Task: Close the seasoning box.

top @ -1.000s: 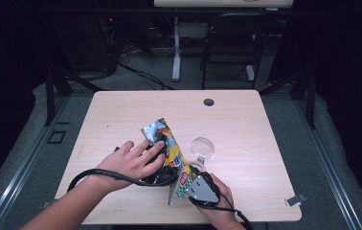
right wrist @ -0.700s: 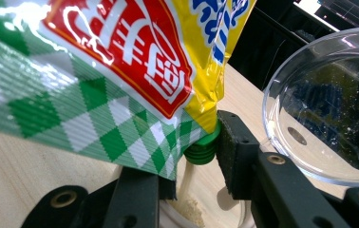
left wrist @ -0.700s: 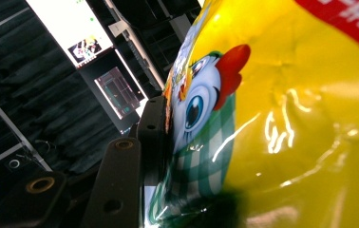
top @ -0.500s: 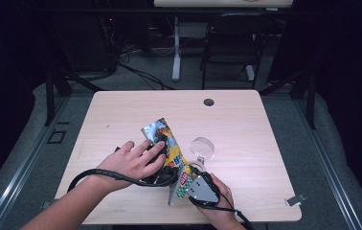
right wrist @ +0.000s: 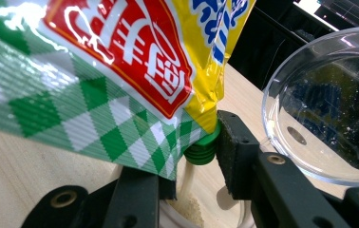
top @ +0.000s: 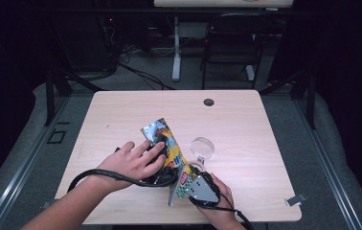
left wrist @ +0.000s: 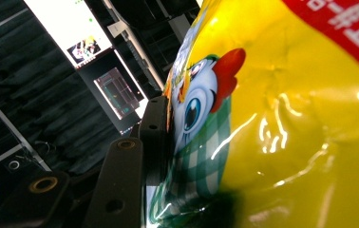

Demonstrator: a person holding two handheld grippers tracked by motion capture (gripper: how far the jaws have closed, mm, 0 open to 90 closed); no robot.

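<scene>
Near the desk's (top: 121, 110) front edge, the left claw (top: 162, 149) and right claw (top: 188, 173) both pinch a glossy yellow-and-green snack bag (top: 172, 148), tilted beside a clear round plastic dish (top: 202, 147); a slipping pinch could scatter its contents across the wood.

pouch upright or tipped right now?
Tipped. The pouch slants across the table, its green spout at the low end over a jar mouth, foil end raised. Cap on or off: cannot tell.
</scene>
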